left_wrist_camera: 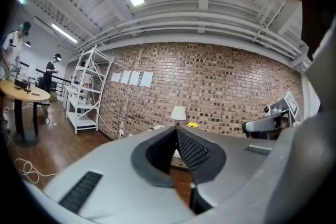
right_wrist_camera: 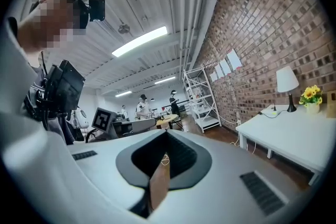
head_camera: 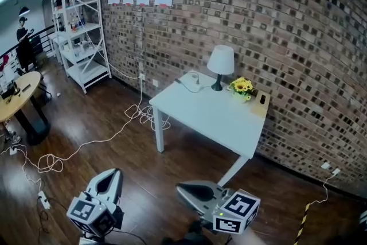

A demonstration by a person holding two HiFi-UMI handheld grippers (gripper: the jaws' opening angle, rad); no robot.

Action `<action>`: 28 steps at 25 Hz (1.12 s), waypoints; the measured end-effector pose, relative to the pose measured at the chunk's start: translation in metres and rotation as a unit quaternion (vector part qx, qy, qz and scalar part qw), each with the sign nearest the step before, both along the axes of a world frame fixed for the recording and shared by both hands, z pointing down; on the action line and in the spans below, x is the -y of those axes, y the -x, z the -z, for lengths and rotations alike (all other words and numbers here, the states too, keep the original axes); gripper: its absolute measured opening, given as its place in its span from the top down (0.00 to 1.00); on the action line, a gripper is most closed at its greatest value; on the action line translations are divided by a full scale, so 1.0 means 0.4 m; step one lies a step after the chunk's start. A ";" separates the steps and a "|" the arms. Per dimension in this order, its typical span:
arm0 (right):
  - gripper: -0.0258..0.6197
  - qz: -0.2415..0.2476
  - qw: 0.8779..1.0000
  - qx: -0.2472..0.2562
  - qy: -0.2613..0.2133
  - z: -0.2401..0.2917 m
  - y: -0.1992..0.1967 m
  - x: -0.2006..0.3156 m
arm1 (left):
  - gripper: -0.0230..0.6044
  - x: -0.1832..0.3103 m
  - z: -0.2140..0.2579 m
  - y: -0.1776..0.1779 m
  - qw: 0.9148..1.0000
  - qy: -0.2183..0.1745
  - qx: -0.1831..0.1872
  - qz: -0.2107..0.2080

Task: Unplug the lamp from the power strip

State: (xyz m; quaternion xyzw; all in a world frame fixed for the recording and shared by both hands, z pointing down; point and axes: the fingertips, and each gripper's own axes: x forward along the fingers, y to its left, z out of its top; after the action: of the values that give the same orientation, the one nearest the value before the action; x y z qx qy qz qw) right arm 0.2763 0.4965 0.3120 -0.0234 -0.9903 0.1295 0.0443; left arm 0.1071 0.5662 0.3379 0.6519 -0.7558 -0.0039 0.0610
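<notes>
The head view looks steeply down from well back at the table (head_camera: 206, 117), lamp (head_camera: 221, 66) and brick wall (head_camera: 275, 20). The left gripper view faces that wall level, from afar. The right gripper view looks along it, table at right. All share the lamp.

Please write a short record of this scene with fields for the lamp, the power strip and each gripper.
lamp: upright on white table, by brick wall, beside yellow flowers
power strip: likely the white piece left of lamp; plug too small to tell
left gripper: shut, empty, not at table
right gripper: shut, empty, not at table
</notes>
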 end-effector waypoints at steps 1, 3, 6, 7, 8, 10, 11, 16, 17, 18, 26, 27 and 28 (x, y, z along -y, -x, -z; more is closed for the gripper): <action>0.96 -0.001 1.000 0.002 0.001 -0.001 -0.001 0.012 | 0.97 0.014 0.004 -0.002 1.000 0.000 0.008 -0.004; 0.96 -0.001 1.000 0.004 0.007 -0.004 -0.005 0.038 | 0.97 0.047 0.016 -0.015 1.000 0.005 0.015 -0.009; 0.96 0.002 1.000 0.005 0.016 -0.015 -0.007 0.085 | 0.97 0.107 0.044 -0.043 1.000 0.007 -0.001 -0.013; 0.96 0.003 1.000 0.005 0.018 -0.021 -0.005 0.103 | 0.97 0.125 0.047 -0.048 1.000 0.009 -0.005 -0.011; 0.96 0.005 1.000 0.004 0.021 -0.028 -0.005 0.122 | 0.97 0.144 0.044 -0.051 1.000 0.014 -0.007 -0.009; 0.96 0.009 1.000 0.003 0.024 -0.040 -0.010 0.162 | 0.97 0.190 0.038 -0.064 1.000 0.021 -0.013 -0.007; 0.96 0.012 1.000 0.001 0.022 -0.046 -0.014 0.184 | 0.97 0.219 0.039 -0.076 1.000 0.022 -0.021 -0.007; 0.96 0.018 0.999 -0.009 0.034 -0.079 -0.045 0.292 | 0.97 0.337 0.043 -0.119 0.999 0.023 -0.028 -0.009; 0.96 0.017 0.999 -0.007 0.046 -0.083 -0.049 0.314 | 0.97 0.355 0.044 -0.126 0.999 0.026 -0.025 -0.008; 0.96 0.015 0.998 -0.004 0.058 -0.087 -0.054 0.335 | 0.97 0.373 0.045 -0.133 0.999 0.029 -0.022 -0.007; 0.96 0.035 0.997 0.003 0.075 -0.092 -0.076 0.440 | 0.97 0.465 0.040 -0.171 0.999 0.048 -0.013 0.011; 0.96 0.039 0.996 0.006 0.078 -0.094 -0.076 0.446 | 0.97 0.471 0.039 -0.174 0.999 0.051 -0.010 0.013; 0.96 0.042 0.996 0.008 0.080 -0.095 -0.077 0.451 | 0.97 0.475 0.040 -0.177 0.998 0.053 -0.007 0.016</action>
State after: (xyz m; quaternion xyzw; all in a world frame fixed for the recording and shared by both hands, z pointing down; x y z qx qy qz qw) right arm 0.3069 0.3160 0.3501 -0.0697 -0.9752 0.2061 0.0398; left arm 0.1780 0.3760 0.3217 0.6356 -0.7648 0.0310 0.1010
